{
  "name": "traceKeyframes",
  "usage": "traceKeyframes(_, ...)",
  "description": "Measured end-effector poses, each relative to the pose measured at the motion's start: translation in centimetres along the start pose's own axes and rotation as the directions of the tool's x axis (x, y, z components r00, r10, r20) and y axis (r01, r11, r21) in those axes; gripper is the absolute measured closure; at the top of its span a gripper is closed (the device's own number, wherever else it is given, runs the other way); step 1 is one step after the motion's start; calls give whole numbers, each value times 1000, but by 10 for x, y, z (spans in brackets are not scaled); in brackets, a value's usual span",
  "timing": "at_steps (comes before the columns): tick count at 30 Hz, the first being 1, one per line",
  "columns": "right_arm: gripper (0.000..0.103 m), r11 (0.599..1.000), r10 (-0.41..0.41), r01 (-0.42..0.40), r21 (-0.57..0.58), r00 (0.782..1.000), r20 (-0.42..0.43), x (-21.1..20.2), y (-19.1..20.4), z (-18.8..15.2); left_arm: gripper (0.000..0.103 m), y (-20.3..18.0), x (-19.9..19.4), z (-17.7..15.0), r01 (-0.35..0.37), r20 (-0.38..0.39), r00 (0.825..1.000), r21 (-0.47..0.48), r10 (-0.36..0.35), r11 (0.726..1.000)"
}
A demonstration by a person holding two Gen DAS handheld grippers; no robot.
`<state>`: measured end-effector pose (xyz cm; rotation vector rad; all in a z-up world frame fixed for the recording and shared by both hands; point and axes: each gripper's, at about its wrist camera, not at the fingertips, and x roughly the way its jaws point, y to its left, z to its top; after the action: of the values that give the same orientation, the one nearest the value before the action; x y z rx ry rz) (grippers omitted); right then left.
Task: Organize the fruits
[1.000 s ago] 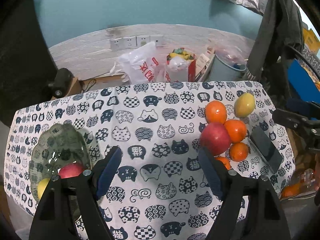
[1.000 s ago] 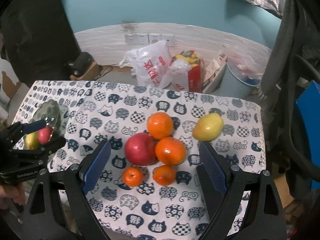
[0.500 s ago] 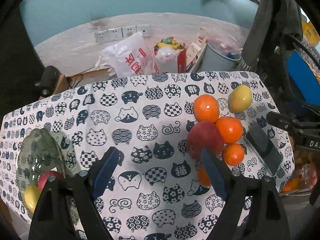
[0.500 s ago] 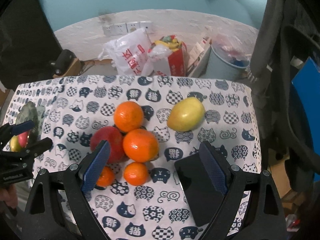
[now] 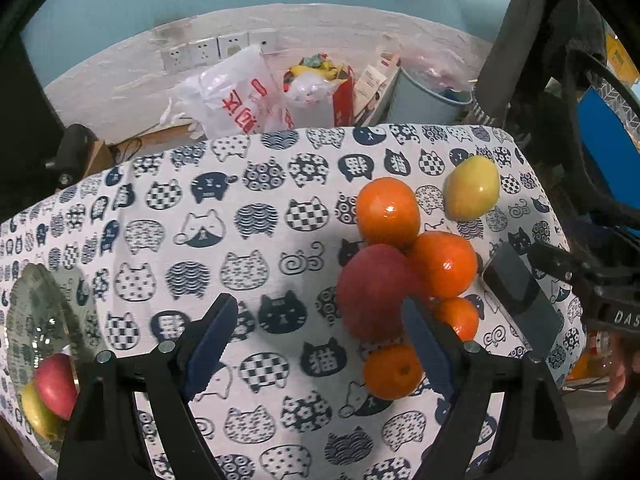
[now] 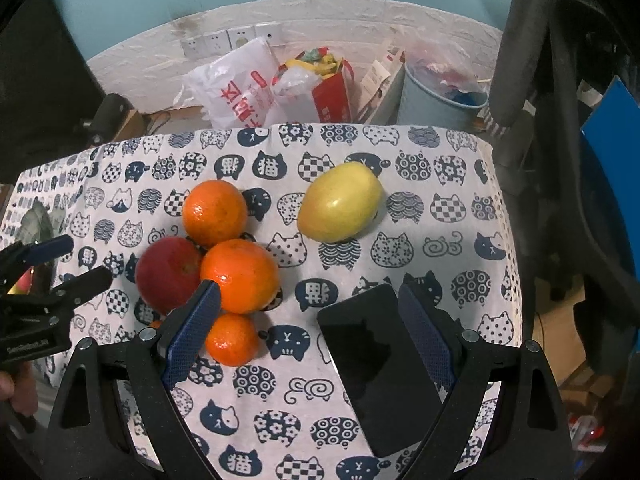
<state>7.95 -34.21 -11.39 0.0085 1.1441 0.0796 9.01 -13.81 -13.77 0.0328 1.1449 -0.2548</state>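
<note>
A red apple [image 5: 374,292] lies in a cluster with two large oranges [image 5: 387,210] [image 5: 442,264] and two small ones [image 5: 394,370] on the cat-print cloth. A yellow-green mango [image 5: 472,192] lies apart, behind them. My left gripper [image 5: 320,344] is open and empty, just left of the cluster. My right gripper [image 6: 310,332] is open and empty, above the cloth in front of the mango [image 6: 340,202]; its left finger is over the oranges [image 6: 239,276]. A glass bowl [image 5: 28,320] at the left holds a red apple [image 5: 56,384] and a yellow fruit.
A black phone [image 6: 380,364] lies on the cloth under my right gripper. Behind the table stand a white plastic bag [image 5: 236,100], a red bag and a blue bin [image 6: 440,100]. A dark chair [image 6: 560,80] stands right.
Both grippers have moved forward and right. The fruit cluster now sits closer to my left gripper, and the mango and phone have come to the middle of the right wrist view. Jaws stayed open.
</note>
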Motion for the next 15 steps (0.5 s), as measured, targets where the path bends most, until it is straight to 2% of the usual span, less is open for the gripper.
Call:
traceKeyframes(7,14,1000,-10,10,3,1000,-21,11,-9,-4,17,-10,22,6,36,-38,999,-30,-37,999)
traceKeyframes(15,14,1000,-10,10,8,999,-35,20,-13,-2,16,-19,42,10,45,-73,996,-15,-46,999)
